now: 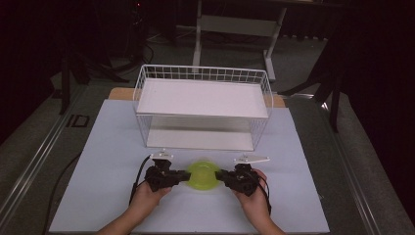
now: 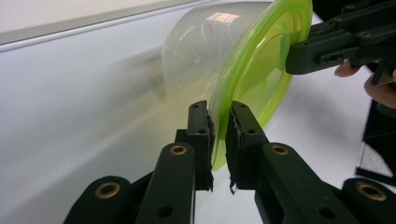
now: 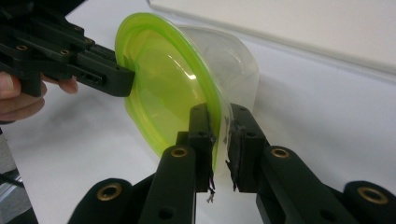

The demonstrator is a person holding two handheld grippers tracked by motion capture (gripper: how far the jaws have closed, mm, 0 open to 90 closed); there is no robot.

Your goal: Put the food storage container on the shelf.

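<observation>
A clear round container with a lime-green lid (image 1: 203,175) is on the white mat near the front edge, between my two grippers. My left gripper (image 1: 188,175) grips its left rim; in the left gripper view the jaws (image 2: 219,109) pinch the green lid edge (image 2: 247,70). My right gripper (image 1: 218,174) grips the opposite rim, and in the right gripper view its jaws (image 3: 219,112) close on the lid's edge (image 3: 163,79). Each gripper view also shows the other gripper on the far rim. Both views show the lid standing on edge, with the clear body behind it.
A white wire basket shelf (image 1: 203,73) with two white boards stands behind the container at the middle of the mat (image 1: 107,147). Black cables trail from both grippers. Dark floor and a table frame lie beyond the mat.
</observation>
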